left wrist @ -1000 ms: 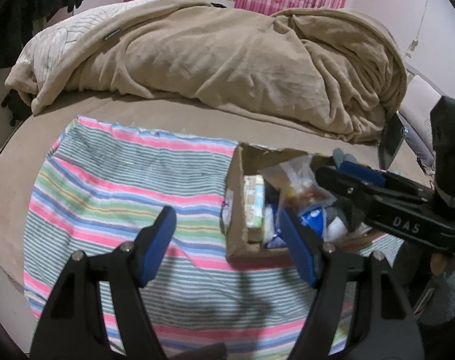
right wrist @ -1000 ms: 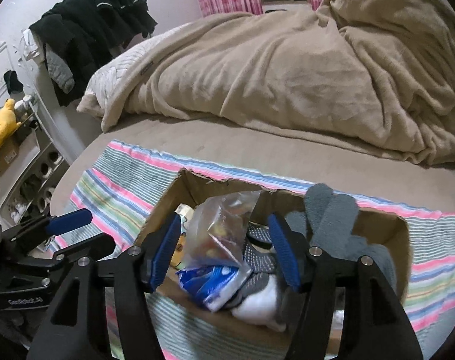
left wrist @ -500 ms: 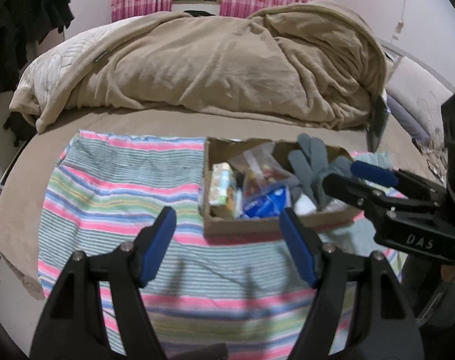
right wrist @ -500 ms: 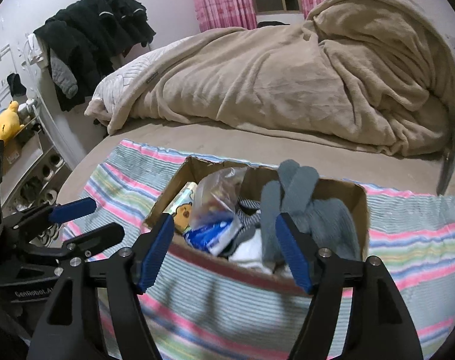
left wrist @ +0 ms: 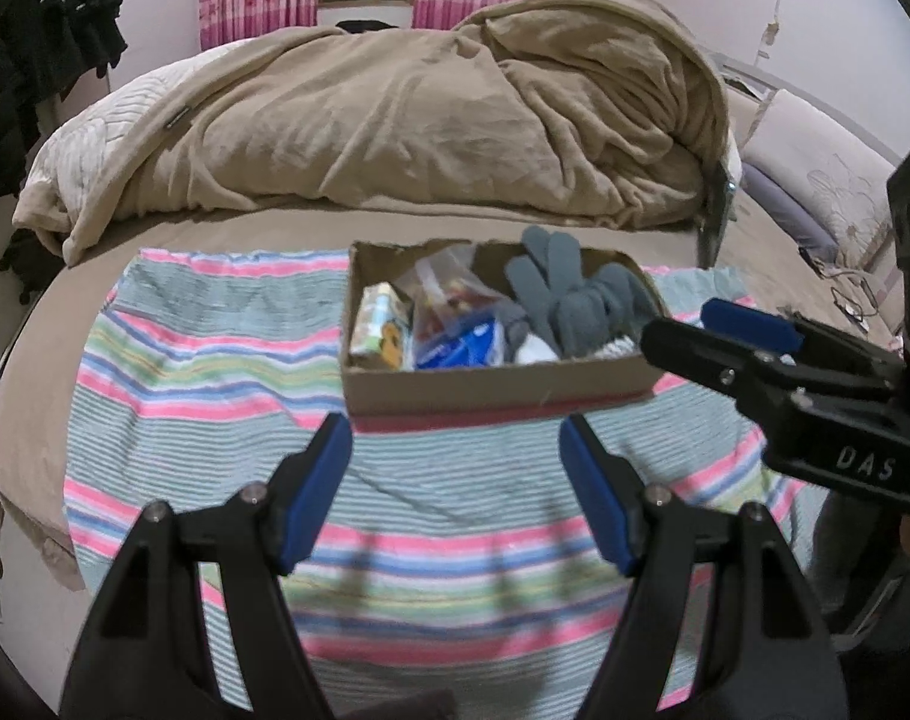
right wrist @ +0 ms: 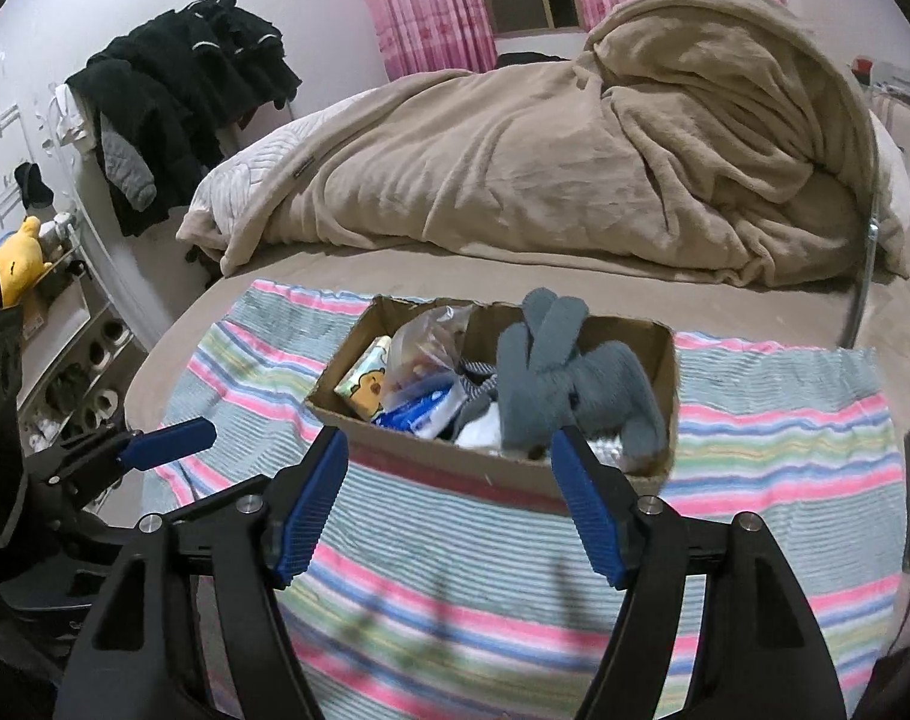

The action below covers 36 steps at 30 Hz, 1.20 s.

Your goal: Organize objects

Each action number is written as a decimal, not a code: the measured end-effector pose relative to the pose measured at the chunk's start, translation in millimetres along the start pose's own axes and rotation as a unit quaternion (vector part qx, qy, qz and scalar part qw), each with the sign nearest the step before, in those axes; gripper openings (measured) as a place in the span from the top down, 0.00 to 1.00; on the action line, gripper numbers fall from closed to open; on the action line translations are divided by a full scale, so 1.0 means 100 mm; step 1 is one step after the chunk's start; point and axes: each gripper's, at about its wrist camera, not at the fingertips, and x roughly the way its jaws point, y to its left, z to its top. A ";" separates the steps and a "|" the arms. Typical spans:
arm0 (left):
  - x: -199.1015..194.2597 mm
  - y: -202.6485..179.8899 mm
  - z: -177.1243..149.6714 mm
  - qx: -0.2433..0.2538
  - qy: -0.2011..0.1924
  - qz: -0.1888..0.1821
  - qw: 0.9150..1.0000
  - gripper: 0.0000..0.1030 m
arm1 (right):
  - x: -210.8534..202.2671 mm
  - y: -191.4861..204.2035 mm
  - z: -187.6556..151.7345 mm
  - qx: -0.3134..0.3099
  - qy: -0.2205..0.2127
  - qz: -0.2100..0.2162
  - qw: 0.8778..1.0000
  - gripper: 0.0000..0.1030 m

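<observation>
Surveying the bed from both wrist views, I log the following.

Item 1: cardboard box (left wrist: 497, 381), set on the striped towel (left wrist: 215, 396) spread over the bed (left wrist: 227, 234). It sits beyond both sets of jaws, touched by neither.

Item 2: box contents. Grey gloves (left wrist: 566, 300) piled at the right end, fingers sticking up above the rim; a clear plastic bag (left wrist: 449, 294) in the middle; a blue-and-white packet (left wrist: 461, 351) under it; a small carton with a yellow cartoon figure (left wrist: 380, 330) at the left end; something white (left wrist: 536, 351) low down, which I cannot identify.

Item 3: left gripper (left wrist: 455, 492). Jaws stand apart, nothing between them, over bare towel in front of the box.

Item 4: right gripper (right wrist: 449, 498). Jaws have just been opening; they stand apart and hold nothing, the box's near wall showing between them.

Item 5: surroundings. Beige blanket (left wrist: 407, 120) heaped behind the box; dark clothes (right wrist: 179, 102) hanging at the left.

Status, as I judge it: every loose item I can see is already in the box, and no towel area in view carries anything more. Packing looks done or nearly so; whether the box itself needs moving I cannot say.
</observation>
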 end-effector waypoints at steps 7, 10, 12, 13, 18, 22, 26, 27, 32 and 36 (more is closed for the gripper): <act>-0.10 -0.17 -0.13 0.003 0.002 -0.005 1.000 0.29 | -0.16 0.01 -0.21 -0.002 0.006 -0.005 1.000 0.29; -0.14 -0.21 -0.20 0.002 0.001 -0.006 1.000 0.29 | -0.24 0.00 -0.28 0.000 0.004 -0.007 1.000 0.29; -0.17 -0.22 -0.23 -0.001 0.000 -0.005 1.000 0.29 | -0.28 0.01 -0.31 -0.002 0.003 -0.009 1.000 0.29; -0.19 -0.22 -0.25 -0.004 -0.002 -0.005 1.000 0.29 | -0.30 0.01 -0.32 -0.002 0.002 -0.009 1.000 0.29; -0.23 -0.20 -0.29 -0.010 -0.004 0.001 1.000 0.29 | -0.36 0.02 -0.36 -0.007 0.001 -0.010 1.000 0.29; -0.28 -0.18 -0.30 -0.011 -0.008 0.006 1.000 0.29 | -0.37 0.02 -0.37 -0.007 0.001 -0.010 1.000 0.29; -0.29 -0.14 -0.30 -0.013 -0.009 0.010 1.000 0.29 | -0.38 0.02 -0.38 -0.008 0.001 -0.010 1.000 0.29; -0.29 -0.13 -0.29 -0.014 -0.009 0.012 1.000 0.29 | -0.38 0.02 -0.38 -0.008 0.002 -0.009 1.000 0.29; -0.29 -0.10 -0.29 -0.017 -0.010 0.016 1.000 0.29 | -0.38 0.02 -0.38 -0.008 0.004 -0.010 1.000 0.29; -0.27 -0.06 -0.27 -0.019 -0.010 0.019 1.000 0.29 | -0.37 0.02 -0.38 -0.008 0.005 -0.010 1.000 0.29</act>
